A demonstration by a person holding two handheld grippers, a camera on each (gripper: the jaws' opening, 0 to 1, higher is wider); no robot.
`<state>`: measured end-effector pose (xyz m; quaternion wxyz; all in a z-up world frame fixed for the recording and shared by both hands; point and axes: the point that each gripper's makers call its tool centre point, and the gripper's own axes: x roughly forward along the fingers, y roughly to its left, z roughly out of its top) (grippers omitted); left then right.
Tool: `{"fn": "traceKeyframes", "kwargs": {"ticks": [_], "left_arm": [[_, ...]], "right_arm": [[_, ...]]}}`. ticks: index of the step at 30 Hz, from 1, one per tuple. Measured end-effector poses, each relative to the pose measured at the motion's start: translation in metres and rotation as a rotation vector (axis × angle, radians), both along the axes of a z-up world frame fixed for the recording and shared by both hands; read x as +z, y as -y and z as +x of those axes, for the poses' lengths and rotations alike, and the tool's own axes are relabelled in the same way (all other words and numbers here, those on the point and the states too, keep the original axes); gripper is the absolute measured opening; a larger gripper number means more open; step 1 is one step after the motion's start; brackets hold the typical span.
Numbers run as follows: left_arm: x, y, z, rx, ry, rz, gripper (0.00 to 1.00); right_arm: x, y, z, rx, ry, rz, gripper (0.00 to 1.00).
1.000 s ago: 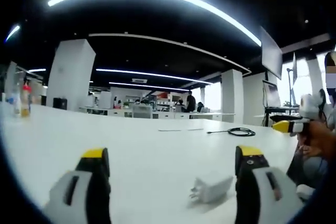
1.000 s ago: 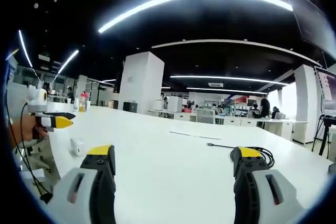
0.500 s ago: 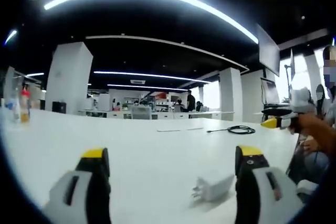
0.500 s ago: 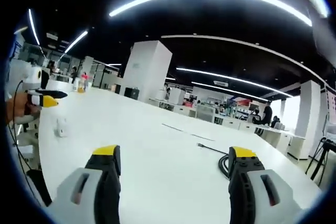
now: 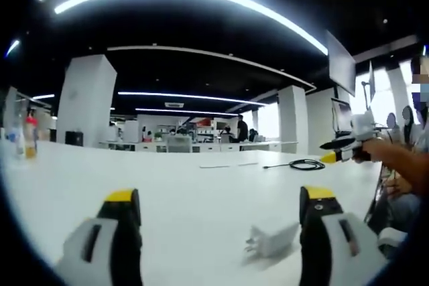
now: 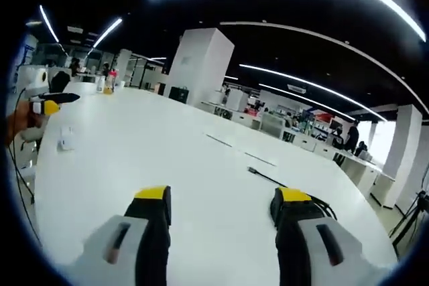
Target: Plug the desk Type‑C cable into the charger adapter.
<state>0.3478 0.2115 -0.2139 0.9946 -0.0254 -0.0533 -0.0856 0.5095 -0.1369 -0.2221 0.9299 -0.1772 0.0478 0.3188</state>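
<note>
The white charger adapter (image 5: 271,240) lies on the white desk (image 5: 188,185) with its prongs pointing left, just ahead of my left gripper (image 5: 220,197), nearer its right jaw. That gripper is open and holds nothing. The black Type-C cable (image 5: 305,165) lies coiled farther back on the right, its plug end (image 6: 253,171) stretched out to the left. My right gripper (image 6: 223,196) hovers over the desk a little short of the cable, open and empty, and the coil (image 6: 326,207) is partly hidden behind its right jaw. The adapter (image 6: 65,140) looks small at the far left.
A hand holds the right gripper (image 5: 340,151) at the desk's right edge. The left gripper (image 6: 48,106) shows at the far left. Bottles (image 5: 27,136) stand at the desk's far left. Paper strips (image 6: 218,140) lie mid-desk. Office desks and people are far behind.
The right gripper has risen and moved in over the desk toward the cable, and its jaws stand somewhat closer together. The left gripper and the adapter have stayed put.
</note>
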Motion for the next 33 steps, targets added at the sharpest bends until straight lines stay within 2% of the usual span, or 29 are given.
{"fn": "traceKeyframes", "kwargs": {"ticks": [3,6,10,13,15,16,18,19,22,25,29,30,33], "left_arm": [[-0.001,0.000,0.000,-0.001,-0.003,-0.001,0.99],[0.000,0.000,0.000,-0.004,-0.004,-0.001,0.98],[0.001,0.000,-0.001,-0.005,-0.008,0.000,0.98],[0.002,-0.001,-0.001,-0.002,-0.008,0.003,0.98],[0.003,-0.002,-0.001,-0.001,-0.004,0.003,0.97],[0.002,-0.002,-0.001,-0.003,-0.006,0.005,0.97],[0.000,-0.003,-0.001,-0.002,-0.011,0.004,0.97],[0.000,-0.003,-0.001,-0.003,-0.012,0.004,0.97],[0.000,-0.003,-0.001,-0.005,-0.014,0.006,0.97],[-0.001,-0.002,-0.001,-0.008,-0.019,0.009,0.96],[-0.002,-0.001,-0.001,-0.015,-0.026,0.011,0.95],[-0.002,-0.001,-0.001,-0.017,-0.025,0.011,0.95],[-0.003,0.000,-0.001,-0.022,-0.028,0.011,0.94]], "right_arm": [[-0.003,0.006,0.009,-0.008,-0.025,-0.008,0.56],[-0.012,0.018,0.025,-0.027,-0.078,-0.039,0.51],[-0.017,0.027,0.039,-0.036,-0.107,-0.036,0.49],[-0.027,0.039,0.056,-0.048,-0.165,-0.057,0.48],[-0.030,0.041,0.059,-0.052,-0.197,-0.033,0.42],[-0.034,0.041,0.063,-0.047,-0.236,-0.018,0.39],[-0.039,0.043,0.067,-0.039,-0.277,-0.038,0.30],[-0.041,0.044,0.069,-0.039,-0.287,-0.050,0.28],[-0.046,0.050,0.080,-0.056,-0.298,-0.087,0.30],[-0.054,0.053,0.083,-0.064,-0.341,-0.128,0.29],[-0.058,0.054,0.085,-0.060,-0.369,-0.145,0.28],[-0.060,0.054,0.093,-0.059,-0.379,-0.150,0.27],[-0.063,0.057,0.097,-0.064,-0.406,-0.161,0.25]]}}
